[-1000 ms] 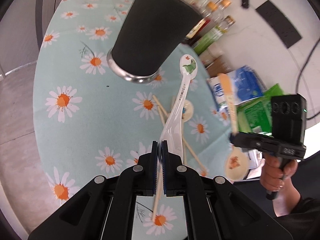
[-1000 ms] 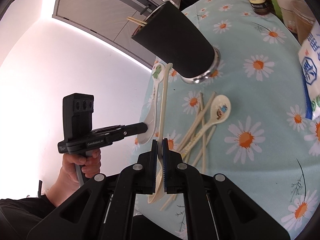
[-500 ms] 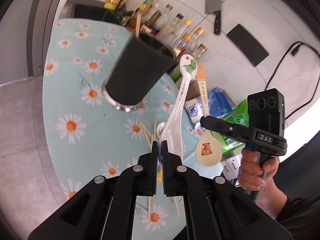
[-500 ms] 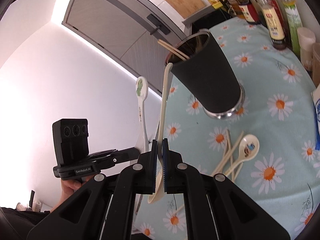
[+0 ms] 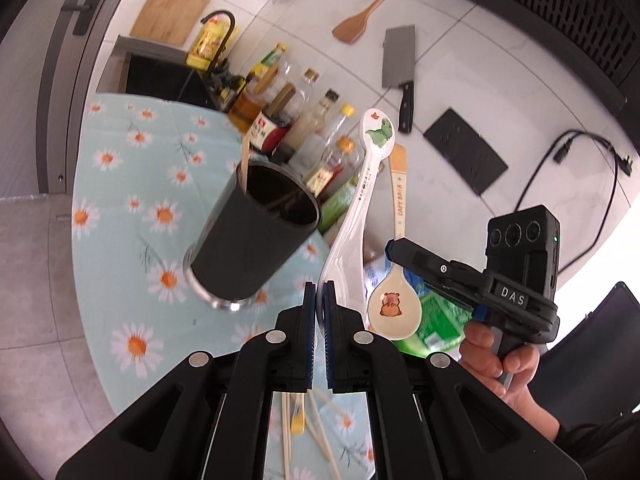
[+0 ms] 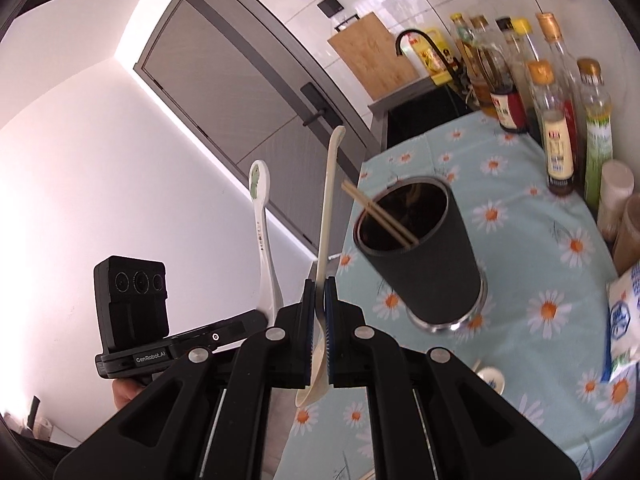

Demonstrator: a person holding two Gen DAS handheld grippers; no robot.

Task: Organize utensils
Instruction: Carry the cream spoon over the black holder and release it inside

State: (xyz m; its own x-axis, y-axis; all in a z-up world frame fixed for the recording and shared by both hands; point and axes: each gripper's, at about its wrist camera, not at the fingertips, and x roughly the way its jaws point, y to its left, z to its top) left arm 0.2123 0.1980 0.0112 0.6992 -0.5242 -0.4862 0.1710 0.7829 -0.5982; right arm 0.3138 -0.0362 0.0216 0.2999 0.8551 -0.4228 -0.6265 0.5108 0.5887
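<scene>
Daisy-print cloth: pale blue tablecloth (image 6: 516, 264) with white and orange daisies covers the counter, reaching to its back edge by the sink.
Bottles: a row of sauce and oil bottles (image 6: 558, 120) stands along the counter's far right edge, against the tiled wall.
Cup: a black cup (image 6: 424, 256) with a metal base stands upright on the cloth toward the middle of the counter; two chopsticks (image 6: 380, 216) lean inside it, tips jutting over the left rim.
Packets: a blue and white packet (image 6: 620, 320) lies at the right edge of the counter; a green one (image 5: 432, 320) shows beside it in the left wrist view.
Left gripper: the left gripper (image 5: 319, 300) has its blue pads pressed nearly together on the bowl end of a white dinosaur spoon (image 5: 356, 208), whose handle points up, held in the air above the counter's near edge, to the right of the cup.
Right gripper: the right gripper (image 6: 319, 300) is clamped on a cream capybara spoon (image 5: 394, 300) near its bowl, handle upward, lifted just left of the cup in its own view.
Loose utensils: more chopsticks (image 5: 316, 420) lie on the cloth below the left gripper; a small spoon (image 6: 490, 376) lies near the cup's base.
</scene>
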